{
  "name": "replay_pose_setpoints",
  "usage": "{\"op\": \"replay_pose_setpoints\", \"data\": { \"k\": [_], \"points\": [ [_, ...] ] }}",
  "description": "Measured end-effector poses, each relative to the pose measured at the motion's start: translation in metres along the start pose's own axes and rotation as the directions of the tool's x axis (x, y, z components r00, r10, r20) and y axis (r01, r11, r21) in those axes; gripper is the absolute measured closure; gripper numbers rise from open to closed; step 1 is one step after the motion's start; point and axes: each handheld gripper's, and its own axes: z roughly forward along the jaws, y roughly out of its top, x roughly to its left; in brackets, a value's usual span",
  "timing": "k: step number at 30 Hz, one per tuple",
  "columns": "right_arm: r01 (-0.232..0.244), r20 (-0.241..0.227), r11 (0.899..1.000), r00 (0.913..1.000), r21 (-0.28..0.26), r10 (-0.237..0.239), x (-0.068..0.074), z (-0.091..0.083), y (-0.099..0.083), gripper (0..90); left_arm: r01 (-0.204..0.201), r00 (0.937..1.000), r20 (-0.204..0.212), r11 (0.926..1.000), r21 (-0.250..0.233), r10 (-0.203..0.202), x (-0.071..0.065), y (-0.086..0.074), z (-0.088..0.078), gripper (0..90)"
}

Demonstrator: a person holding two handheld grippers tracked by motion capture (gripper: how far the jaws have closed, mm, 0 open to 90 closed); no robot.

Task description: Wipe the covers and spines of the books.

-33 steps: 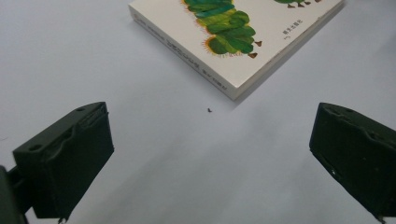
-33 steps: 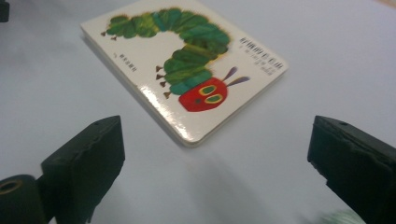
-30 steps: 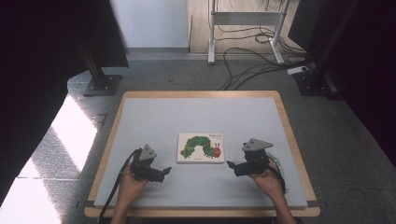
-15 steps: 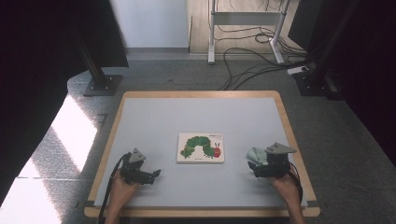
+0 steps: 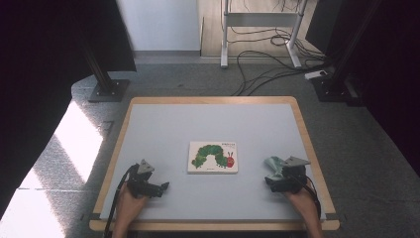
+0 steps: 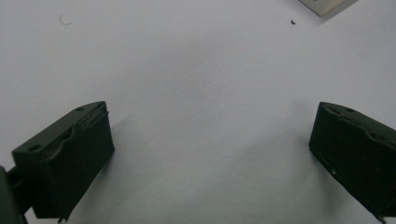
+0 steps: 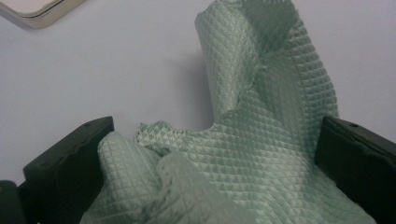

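Observation:
A picture book (image 5: 213, 156) with a green caterpillar on its cover lies flat at the table's middle. A crumpled pale green quilted cloth (image 5: 274, 163) rests on the table to its right. My right gripper (image 5: 271, 177) is at the cloth. In the right gripper view the cloth (image 7: 261, 107) bunches between the wide-apart jaws of the right gripper (image 7: 219, 154), and a book corner (image 7: 32, 11) shows at the top left. My left gripper (image 5: 163, 187) rests near the front left. In its own view the left gripper (image 6: 210, 144) is open over bare table.
The grey table top (image 5: 213, 124) has a wooden rim. A book corner (image 6: 327, 4) shows at the top right of the left gripper view. Cables and a metal stand (image 5: 257, 20) are on the floor beyond the table.
Both hands have drawn away from the book, the left one leftward and nearer the front edge, the right one rightward. The green cloth now shows at the right gripper.

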Motion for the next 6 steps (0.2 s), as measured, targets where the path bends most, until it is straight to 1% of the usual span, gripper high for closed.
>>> {"op": "replay_pose_setpoints", "data": {
  "k": [6],
  "points": [
    [-0.006, -0.001, 1.0, 1.0, -0.001, 0.006, 0.0, 0.0002, -0.0007, 0.0, -0.001, 1.0, -0.003, 1.0, 0.001, 0.001, -0.0004, -0.0001, 0.0001, 0.0]
  ]
}}
